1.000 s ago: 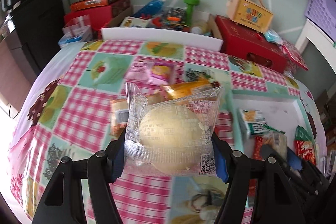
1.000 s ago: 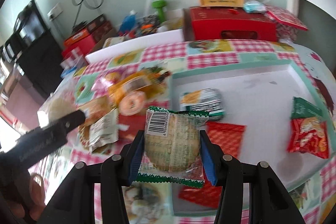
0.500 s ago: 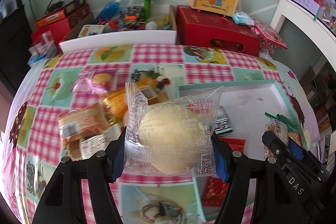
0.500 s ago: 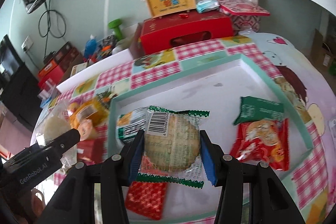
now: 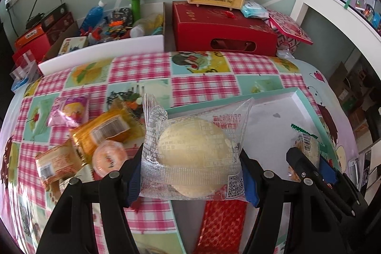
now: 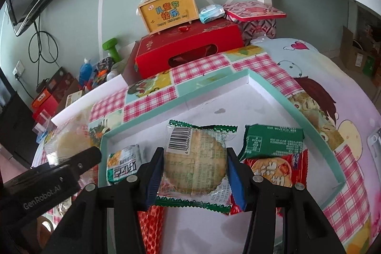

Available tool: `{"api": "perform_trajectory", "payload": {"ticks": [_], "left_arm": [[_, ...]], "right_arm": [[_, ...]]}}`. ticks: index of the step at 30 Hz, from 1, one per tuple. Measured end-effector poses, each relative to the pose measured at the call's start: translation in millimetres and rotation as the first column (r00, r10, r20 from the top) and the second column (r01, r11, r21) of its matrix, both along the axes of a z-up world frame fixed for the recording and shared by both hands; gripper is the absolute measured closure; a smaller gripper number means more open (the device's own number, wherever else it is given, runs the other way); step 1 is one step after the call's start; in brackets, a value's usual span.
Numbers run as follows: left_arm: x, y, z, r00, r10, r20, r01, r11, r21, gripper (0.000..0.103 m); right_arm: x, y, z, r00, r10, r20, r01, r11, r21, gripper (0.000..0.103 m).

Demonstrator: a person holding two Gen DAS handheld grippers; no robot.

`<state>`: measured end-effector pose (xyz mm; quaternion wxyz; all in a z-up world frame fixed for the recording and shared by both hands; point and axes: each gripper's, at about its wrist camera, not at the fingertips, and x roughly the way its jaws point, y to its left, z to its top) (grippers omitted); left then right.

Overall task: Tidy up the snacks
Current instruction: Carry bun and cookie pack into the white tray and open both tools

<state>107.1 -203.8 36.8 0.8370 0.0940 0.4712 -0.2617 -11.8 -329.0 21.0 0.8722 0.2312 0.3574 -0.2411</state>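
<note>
Mid-carry: left hand-held gripper (image 5: 191,173) clamping bun pack (image 5: 194,151), right hand-held gripper (image 6: 194,179) clamping biscuit pack (image 6: 196,163). Next: release onto bare tray (image 6: 295,108) floor at 12 o'clock.

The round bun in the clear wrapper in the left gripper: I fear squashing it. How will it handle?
The bun looks soft, so the left gripper could probably dent it. Its clear wrapper seems glossy and loose, perhaps slippery. Likely light for its bulk.

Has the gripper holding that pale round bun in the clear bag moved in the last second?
Yes. The left gripper, shut on the bun, has swung rightward off the checked cloth to the green-edged tray.
</note>
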Motion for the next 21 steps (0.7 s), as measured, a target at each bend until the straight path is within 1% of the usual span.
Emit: {"api": "perform_trajectory", "payload": {"ticks": [9, 21], "left_arm": [[8.4, -22.0, -10.2, 0.999, -0.024, -0.034, 0.025, 1.000, 0.019, 0.033], [15.7, -39.0, -16.0, 0.999, -0.036, -0.039, 0.038, 0.998, 0.044, 0.033]], "right_arm": [[2.5, -10.7, -3.7, 0.999, -0.033, -0.005, 0.033, 0.999, -0.001, 0.050], [4.7, -25.5, -4.3, 0.998, -0.068, -0.009, 0.068, 0.998, -0.008, 0.050]]}}
